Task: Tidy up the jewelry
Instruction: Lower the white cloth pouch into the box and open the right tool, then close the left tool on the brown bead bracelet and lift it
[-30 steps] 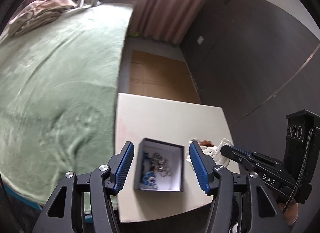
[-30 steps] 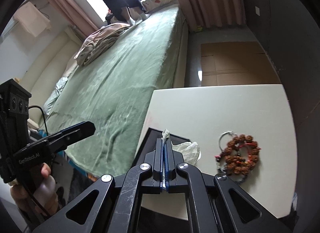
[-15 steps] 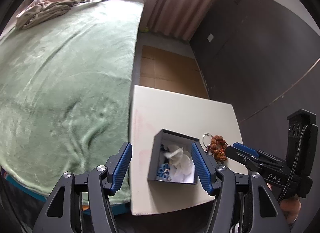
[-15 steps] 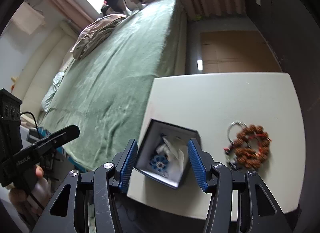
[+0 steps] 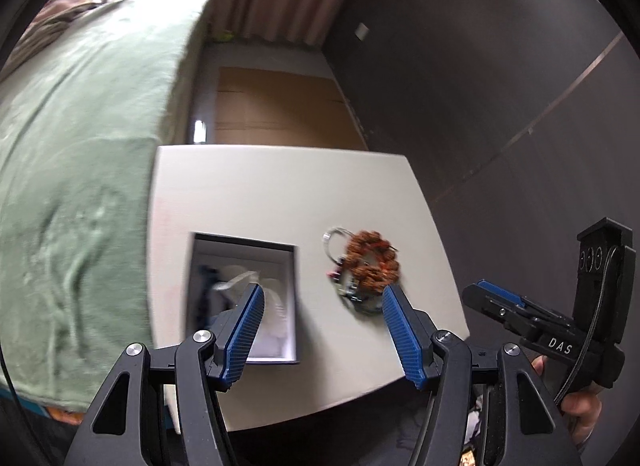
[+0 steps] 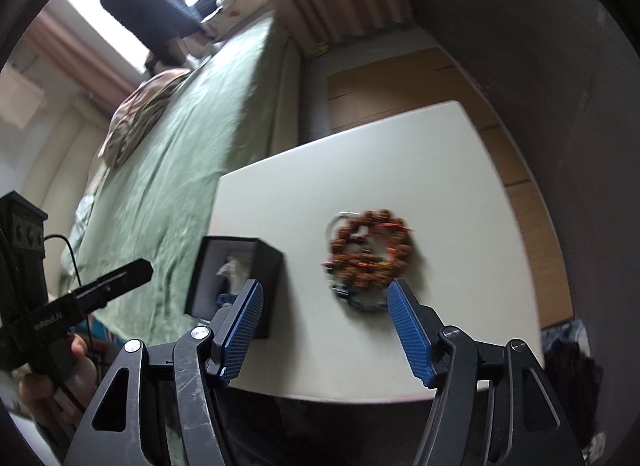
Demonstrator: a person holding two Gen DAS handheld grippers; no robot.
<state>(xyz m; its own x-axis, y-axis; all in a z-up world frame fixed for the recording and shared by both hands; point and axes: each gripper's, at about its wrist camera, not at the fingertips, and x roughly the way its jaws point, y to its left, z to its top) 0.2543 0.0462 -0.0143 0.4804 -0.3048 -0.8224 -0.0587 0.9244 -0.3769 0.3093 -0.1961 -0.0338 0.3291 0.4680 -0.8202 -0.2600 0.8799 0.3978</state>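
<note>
Both claws, left [image 5: 320, 322] and right [image 6: 325, 320], gape empty; the bracelets [image 6: 370, 256] lie just ahead of the right claw, box [image 6: 236, 278] to its left. Next comes gripping them.

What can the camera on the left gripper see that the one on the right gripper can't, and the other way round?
Only the left wrist view looks straight down into the open box, showing its pale lining, and it catches the right gripper at the side. Only the right wrist view shows the box's dark outer wall, a dark chair by the window, and the left gripper. Both show the white table, the brown bead bracelet, the white pouch in the box and the green bed cover.
</note>
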